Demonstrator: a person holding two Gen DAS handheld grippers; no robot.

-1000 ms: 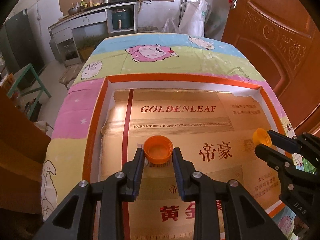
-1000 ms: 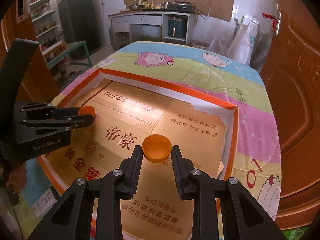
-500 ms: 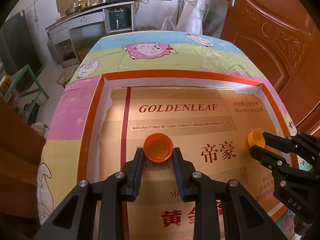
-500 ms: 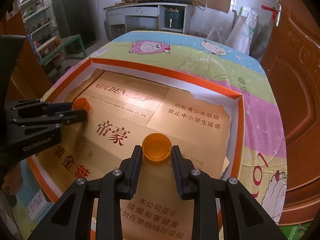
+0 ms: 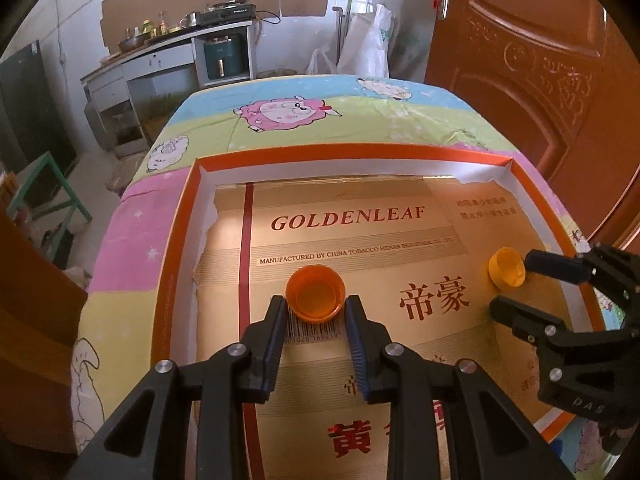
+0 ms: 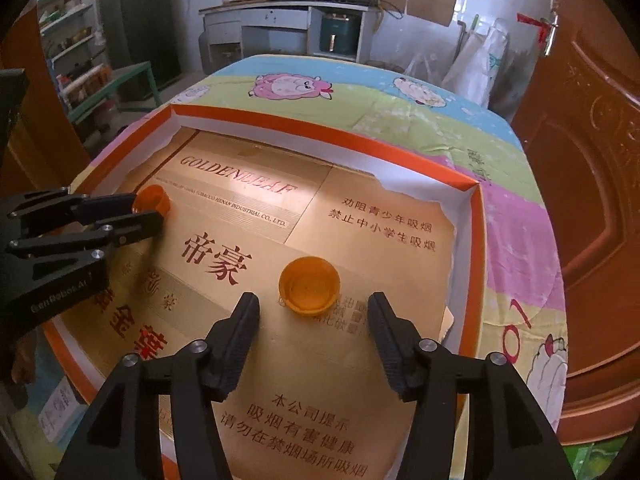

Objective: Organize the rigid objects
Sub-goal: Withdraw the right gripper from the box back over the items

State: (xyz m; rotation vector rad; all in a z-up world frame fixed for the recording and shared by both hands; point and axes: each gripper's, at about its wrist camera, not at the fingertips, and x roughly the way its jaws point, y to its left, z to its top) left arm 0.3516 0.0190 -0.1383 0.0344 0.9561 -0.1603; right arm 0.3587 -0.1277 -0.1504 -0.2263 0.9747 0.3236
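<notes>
A shallow orange-rimmed tray point(image 5: 176, 264) point(image 6: 320, 124) lined with gold printed cardboard lies on the table. My left gripper point(image 5: 315, 308) point(image 6: 146, 210) is shut on a dark orange bottle cap point(image 5: 315, 293) point(image 6: 154, 200), mouth up, low over the tray's left side. A lighter yellow-orange cap point(image 6: 309, 285) point(image 5: 506, 268) lies mouth up on the cardboard at the tray's right side. My right gripper point(image 6: 313, 308) point(image 5: 514, 282) straddles it, jaws opening, with clear gaps between both pads and the cap.
The table wears a cloth point(image 5: 288, 112) printed with cartoon sheep and drops off on all sides. A brown wooden door point(image 5: 540, 80) stands close on the right. A kitchen counter point(image 6: 288, 12) and a dark fridge point(image 6: 140, 28) are at the back.
The right gripper's jaws have spread wide and let go of the lighter cap, which now rests on the cardboard. The left gripper keeps its hold on the dark orange cap.
</notes>
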